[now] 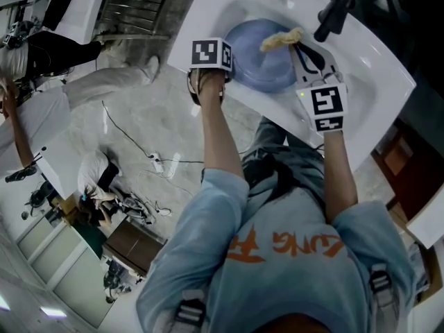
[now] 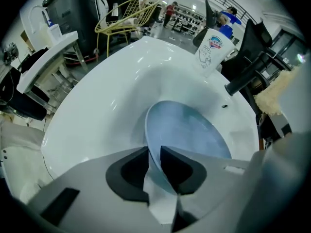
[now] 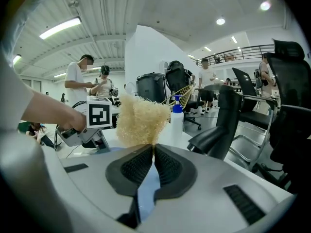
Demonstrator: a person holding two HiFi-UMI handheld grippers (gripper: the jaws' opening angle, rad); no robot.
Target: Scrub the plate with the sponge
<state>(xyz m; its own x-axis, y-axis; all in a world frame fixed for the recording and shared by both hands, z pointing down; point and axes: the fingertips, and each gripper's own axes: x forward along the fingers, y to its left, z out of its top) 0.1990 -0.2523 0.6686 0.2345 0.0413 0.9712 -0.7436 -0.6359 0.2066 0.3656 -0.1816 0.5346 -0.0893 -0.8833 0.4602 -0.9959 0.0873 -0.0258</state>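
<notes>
White sink (image 1: 378, 82), black faucet (image 1: 334, 14), blue-capped bottle (image 3: 176, 120) on rim.

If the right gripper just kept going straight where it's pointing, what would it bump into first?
Probably the blue plate: the right gripper slants down over it, its sponge leading. Depth is unclear; the bottle stands behind.

1 round pale-blue plate (image 1: 260, 55) (image 2: 189, 130) stands tilted in white sink basin (image 1: 368, 75), near rim pinched in left gripper (image 2: 154, 152). 1 frizzy yellow fibre sponge (image 1: 281, 39) (image 3: 138, 120) clamped in right gripper (image 3: 151, 147), over plate's far rim.
</notes>
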